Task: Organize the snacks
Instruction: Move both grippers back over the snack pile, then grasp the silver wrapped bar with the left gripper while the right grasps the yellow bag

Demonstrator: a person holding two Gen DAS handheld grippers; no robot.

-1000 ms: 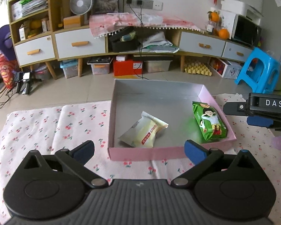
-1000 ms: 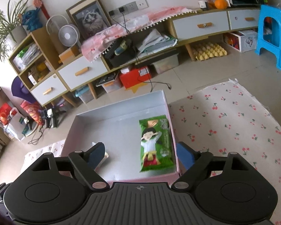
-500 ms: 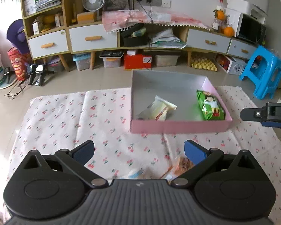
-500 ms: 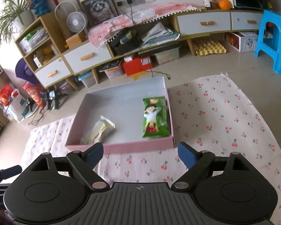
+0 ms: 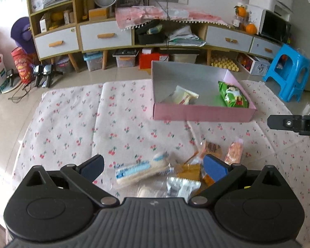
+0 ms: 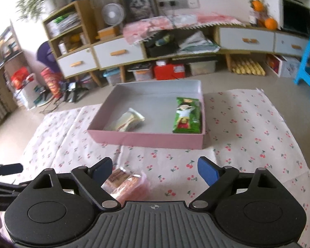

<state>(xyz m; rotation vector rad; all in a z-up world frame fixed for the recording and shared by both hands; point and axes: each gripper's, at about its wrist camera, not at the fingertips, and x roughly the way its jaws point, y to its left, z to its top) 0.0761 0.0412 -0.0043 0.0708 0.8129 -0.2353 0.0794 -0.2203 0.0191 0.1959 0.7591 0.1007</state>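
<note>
A pink box (image 5: 202,113) (image 6: 146,138) on the cherry-print cloth holds a green snack pack (image 5: 233,95) (image 6: 187,115) at its right and a pale yellow packet (image 5: 183,97) (image 6: 130,119) near the middle. Loose snacks lie near me: a blue-and-white packet (image 5: 140,170), an orange-brown wrapper (image 5: 189,170), a silver packet (image 5: 180,187) and a pink packet (image 5: 234,152). My left gripper (image 5: 154,166) hangs open over this heap, nothing between its pads. My right gripper (image 6: 155,168) has its jaws opening, empty, with a pink biscuit packet (image 6: 124,180) under its left finger.
A low cabinet (image 5: 134,35) with drawers lines the far wall, with storage bins and a red box (image 5: 153,59) on the floor below. A blue plastic stool (image 5: 287,72) stands right of the cloth. The right gripper's finger (image 5: 293,123) shows at the left wrist view's right edge.
Both grippers have pulled back from the pink box, which now looks smaller and farther. The heap of loose snacks has come into view under them. The right view has rolled level.
</note>
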